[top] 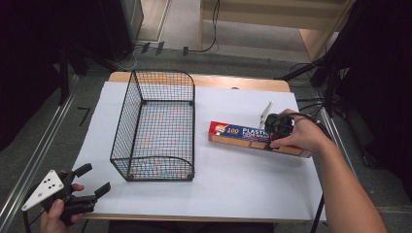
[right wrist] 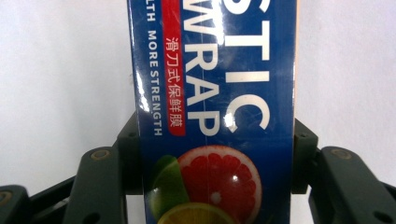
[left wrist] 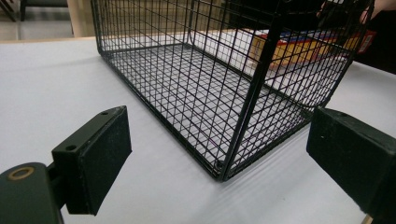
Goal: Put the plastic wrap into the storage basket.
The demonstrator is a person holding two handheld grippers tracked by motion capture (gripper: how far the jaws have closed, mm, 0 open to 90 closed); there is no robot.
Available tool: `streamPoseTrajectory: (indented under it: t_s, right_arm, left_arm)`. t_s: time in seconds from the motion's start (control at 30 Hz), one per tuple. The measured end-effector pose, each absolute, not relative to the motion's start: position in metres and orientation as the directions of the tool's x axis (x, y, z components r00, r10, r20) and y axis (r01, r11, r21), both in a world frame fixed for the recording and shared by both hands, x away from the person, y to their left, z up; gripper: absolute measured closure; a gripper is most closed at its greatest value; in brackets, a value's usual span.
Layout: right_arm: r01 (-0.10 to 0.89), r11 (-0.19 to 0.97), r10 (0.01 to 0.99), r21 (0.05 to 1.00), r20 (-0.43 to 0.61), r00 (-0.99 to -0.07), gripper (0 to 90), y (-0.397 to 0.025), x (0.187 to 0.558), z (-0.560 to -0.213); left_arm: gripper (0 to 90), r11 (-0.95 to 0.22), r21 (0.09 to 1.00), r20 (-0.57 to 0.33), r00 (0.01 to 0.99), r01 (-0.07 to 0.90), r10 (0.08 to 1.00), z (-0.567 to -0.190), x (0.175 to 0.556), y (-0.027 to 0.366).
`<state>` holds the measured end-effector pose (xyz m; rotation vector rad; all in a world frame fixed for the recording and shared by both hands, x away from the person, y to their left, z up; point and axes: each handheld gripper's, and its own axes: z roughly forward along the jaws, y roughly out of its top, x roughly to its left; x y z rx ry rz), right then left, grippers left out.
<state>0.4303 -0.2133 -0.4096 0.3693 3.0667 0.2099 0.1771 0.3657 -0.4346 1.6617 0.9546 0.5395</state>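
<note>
A: Right hand-held gripper [top: 275,130] clamps the box [top: 243,136] across its width, long axis running ahead.

B: Basket [top: 158,127] sits leftward; left hand-held gripper [top: 92,187] waits wide open, empty.

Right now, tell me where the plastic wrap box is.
In the high view, the plastic wrap box lies on the white table, right of the wire basket, with the right gripper closed around it.
</note>
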Motion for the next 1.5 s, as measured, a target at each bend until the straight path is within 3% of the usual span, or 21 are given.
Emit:
streamPoseTrajectory:
  t_s: [0.2, 0.83, 0.93, 1.0, 1.5]
  right_arm:
    - [0.273, 0.944, 0.283, 0.183, -0.031, -0.959, 42.6, -0.218, 0.425, -0.401]
    - [0.212, 0.948, 0.228, 0.239, -0.041, -0.973, 42.5, -0.213, 0.408, -0.352]
    - [0.205, 0.944, 0.224, 0.259, -0.043, -0.974, 42.5, -0.210, 0.408, -0.350]
    - [0.212, 0.940, 0.229, 0.266, -0.034, -0.973, 42.5, -0.207, 0.407, -0.348]
    - [0.167, 0.944, 0.189, 0.284, -0.054, -0.980, 42.4, -0.186, 0.407, -0.328]
  left_arm:
    - [6.8, -0.045, 0.950, -0.148, 0.572, 0.310, 0.807, -0.434, 0.176, 0.370]
    - [6.8, -0.057, 0.961, -0.119, 0.592, 0.270, 0.797, -0.431, 0.173, 0.368]
    - [6.2, -0.069, 0.962, -0.105, 0.591, 0.264, 0.800, -0.430, 0.172, 0.365]
    - [0.3, -0.082, 0.961, -0.098, 0.604, 0.263, 0.791, -0.430, 0.172, 0.363]
    - [0.0, -0.113, 0.957, -0.076, 0.604, 0.268, 0.793, -0.431, 0.172, 0.359]
